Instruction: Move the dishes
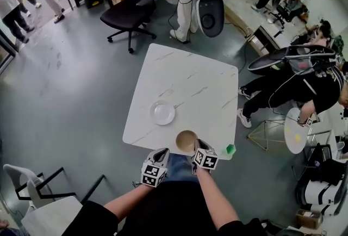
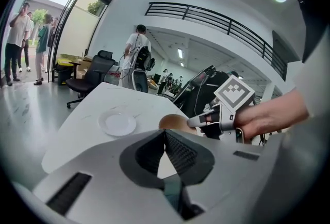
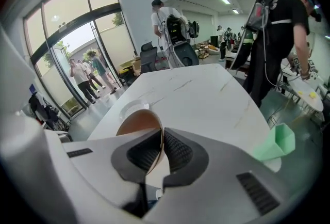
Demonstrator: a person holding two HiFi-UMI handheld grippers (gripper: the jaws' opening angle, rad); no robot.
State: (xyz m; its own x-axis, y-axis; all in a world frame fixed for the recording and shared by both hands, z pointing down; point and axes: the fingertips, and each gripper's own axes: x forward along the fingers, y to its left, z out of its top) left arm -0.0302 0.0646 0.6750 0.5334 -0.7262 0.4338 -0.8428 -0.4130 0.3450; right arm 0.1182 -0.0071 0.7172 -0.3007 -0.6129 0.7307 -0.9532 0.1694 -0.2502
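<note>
Jaws of the right gripper point(image 3: 161, 141) are pinching the thin rim of the brown bowl point(image 1: 186, 141) at the near edge of the bench point(image 1: 190, 80), likely risking a slip and drop, while those of the left gripper point(image 2: 165, 139) are resting together, empty.

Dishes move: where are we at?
Done: nothing shows as moved yet. In hand: the right hand-held gripper is shut on the rim of the brown bowl at the near edge of the table. Remaining: the white plate lies untouched farther in, and the left hand-held gripper is shut with nothing in it.
</note>
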